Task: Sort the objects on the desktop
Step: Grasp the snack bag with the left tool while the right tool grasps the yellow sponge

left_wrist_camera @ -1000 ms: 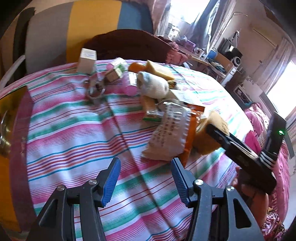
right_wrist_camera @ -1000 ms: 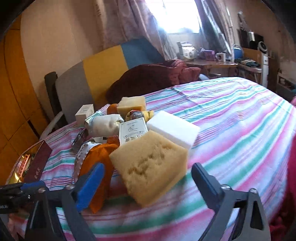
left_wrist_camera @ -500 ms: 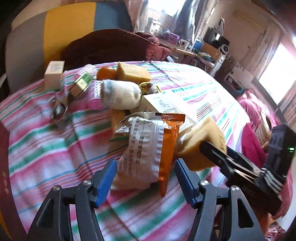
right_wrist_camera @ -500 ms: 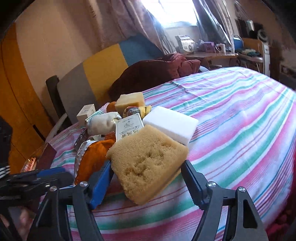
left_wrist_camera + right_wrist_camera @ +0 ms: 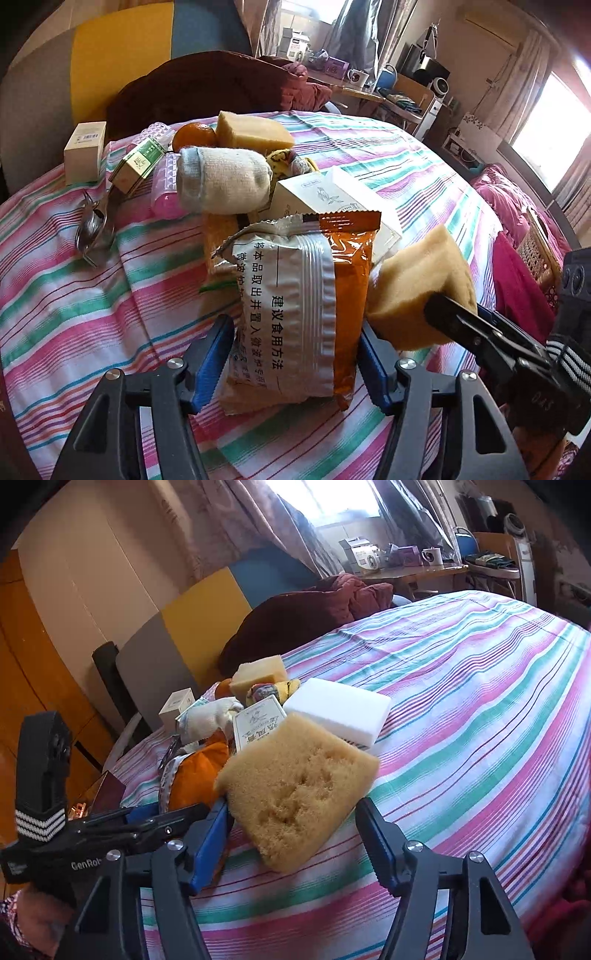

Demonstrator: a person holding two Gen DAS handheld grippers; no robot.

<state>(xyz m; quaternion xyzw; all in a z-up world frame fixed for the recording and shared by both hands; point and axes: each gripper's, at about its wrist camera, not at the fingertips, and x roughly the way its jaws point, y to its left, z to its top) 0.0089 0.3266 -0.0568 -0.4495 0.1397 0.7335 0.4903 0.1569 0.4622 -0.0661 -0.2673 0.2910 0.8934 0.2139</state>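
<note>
Though around snack packet [image 5: 295, 314] and sponge [image 5: 295, 794], jaws unclosed.

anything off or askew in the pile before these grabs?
Nothing spilled or damaged. The items are heaped, not laid flat: the orange snack packet lies tilted on other items between the left gripper fingers, and the tan sponge leans on the pile, one corner raised, ahead of the open right gripper.

Your left hand-held gripper [image 5: 295, 358] sits at the lower middle of its frame, jaws spread wide. Your right hand-held gripper [image 5: 295, 834] likewise, also spread.
</note>
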